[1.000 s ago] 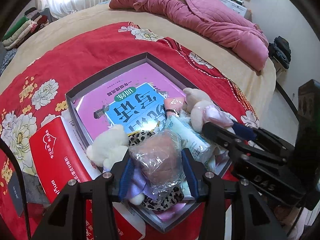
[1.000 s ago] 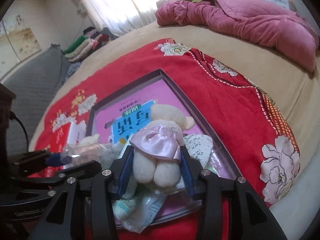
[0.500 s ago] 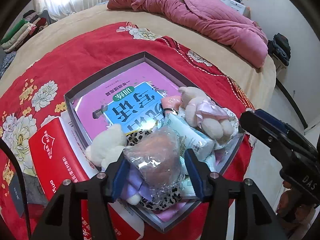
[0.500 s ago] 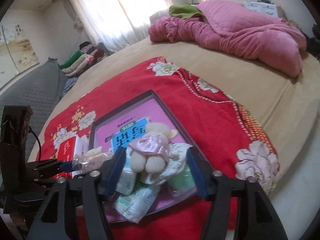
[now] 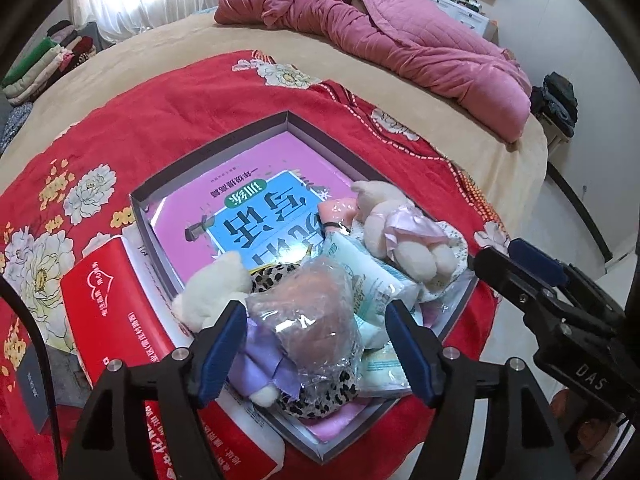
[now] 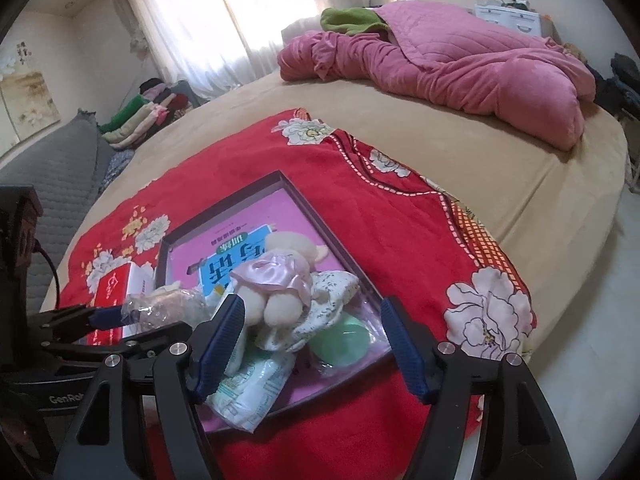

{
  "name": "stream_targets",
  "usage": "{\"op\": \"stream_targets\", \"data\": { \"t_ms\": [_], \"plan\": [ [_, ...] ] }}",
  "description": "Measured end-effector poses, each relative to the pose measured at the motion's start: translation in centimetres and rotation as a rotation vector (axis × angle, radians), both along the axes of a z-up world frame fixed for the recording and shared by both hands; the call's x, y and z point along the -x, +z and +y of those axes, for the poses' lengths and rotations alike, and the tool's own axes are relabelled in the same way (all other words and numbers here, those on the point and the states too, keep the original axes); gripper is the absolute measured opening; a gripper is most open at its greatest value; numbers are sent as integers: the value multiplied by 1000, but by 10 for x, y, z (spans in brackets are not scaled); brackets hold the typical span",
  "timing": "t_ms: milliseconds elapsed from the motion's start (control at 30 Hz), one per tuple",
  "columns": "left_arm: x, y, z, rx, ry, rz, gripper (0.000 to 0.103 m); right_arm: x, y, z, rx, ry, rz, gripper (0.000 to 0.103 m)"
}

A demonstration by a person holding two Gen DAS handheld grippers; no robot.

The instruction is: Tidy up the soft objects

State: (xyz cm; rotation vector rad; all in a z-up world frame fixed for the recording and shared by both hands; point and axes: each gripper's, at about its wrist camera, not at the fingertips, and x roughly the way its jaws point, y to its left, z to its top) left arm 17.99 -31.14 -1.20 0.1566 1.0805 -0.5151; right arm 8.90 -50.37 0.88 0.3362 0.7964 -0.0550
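A grey shallow box [image 5: 216, 148] lies on the bed with a pink book [image 5: 256, 200] in it. Soft things are piled at its near end: a clear-bagged brownish toy [image 5: 312, 320], a white plush in purple [image 5: 212, 292], a leopard-print piece [image 5: 272, 274], a tissue pack [image 5: 372, 280] and a cream bear in a pink dress [image 5: 400, 232]. My left gripper [image 5: 315, 312] straddles the bagged toy; its jaws are opening and the pads stand off it. My right gripper [image 6: 313, 306] is open, drawn back from the bear [image 6: 276, 280], which rests on a floral pouch [image 6: 332, 300].
A red tissue box [image 5: 108, 312] sits against the box's left side. All this lies on a red flowered blanket [image 5: 160, 108] over a tan bed. A pink quilt [image 5: 400, 40] is heaped at the far end. Folded clothes [image 6: 148, 112] are stacked by the window. The bed edge drops off at right.
The left jaws spread away from the bagged toy, which stays on the pile. The right jaws let go of the bear, widened and drew back and up from the box.
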Motion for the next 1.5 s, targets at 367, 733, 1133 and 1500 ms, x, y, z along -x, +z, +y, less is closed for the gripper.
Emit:
{"op": "stream_targets", "data": {
  "t_ms": [367,733,1133,1500],
  "plan": [
    [4,21,24,45,56,-43,84,10,14,9,59,-17,-2,74],
    [36,38,58,15,80,-115,85,29,42,41,133,-71,-26,78],
    [77,54,108,16,128,-143,85,72,76,107,204,-144,-54,79],
    [113,60,159,58,191,-121,85,115,84,153,212,-155,-34,79]
  ]
}}
